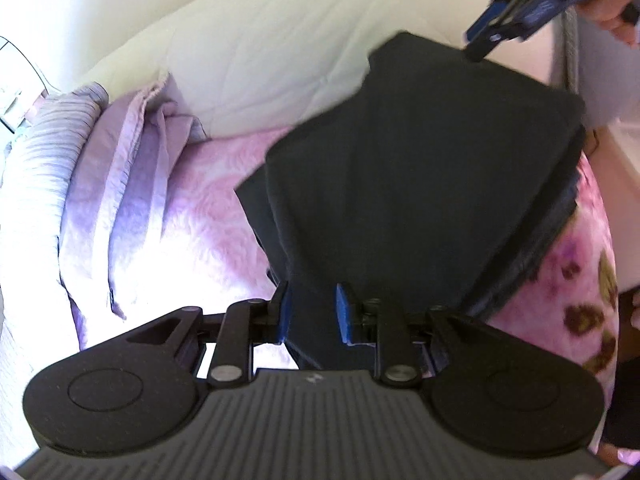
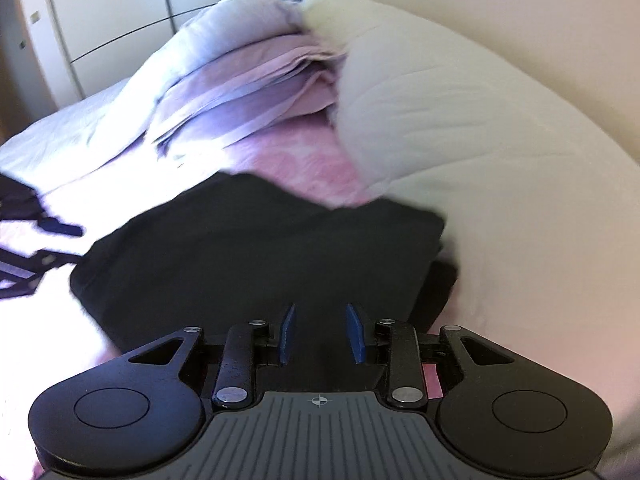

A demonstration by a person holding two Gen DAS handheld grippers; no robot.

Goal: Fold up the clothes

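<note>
A black garment (image 1: 420, 176) lies partly folded on a pink floral blanket (image 1: 208, 208) on a bed. In the left wrist view my left gripper (image 1: 312, 312) has its blue pads on either side of a bunched corner of the garment and holds it. My right gripper (image 1: 484, 46) shows at the top right, at the garment's far corner. In the right wrist view the garment (image 2: 240, 248) spreads under my right gripper (image 2: 320, 332), whose blue pads stand apart with dark cloth between them; whether they pinch it is unclear.
A large cream pillow (image 1: 260, 64) lies at the back of the bed, also in the right wrist view (image 2: 460, 120). Folded lilac bedding (image 1: 132, 168) is piled to the left (image 2: 256, 80). A white wardrobe (image 2: 100, 20) stands beyond.
</note>
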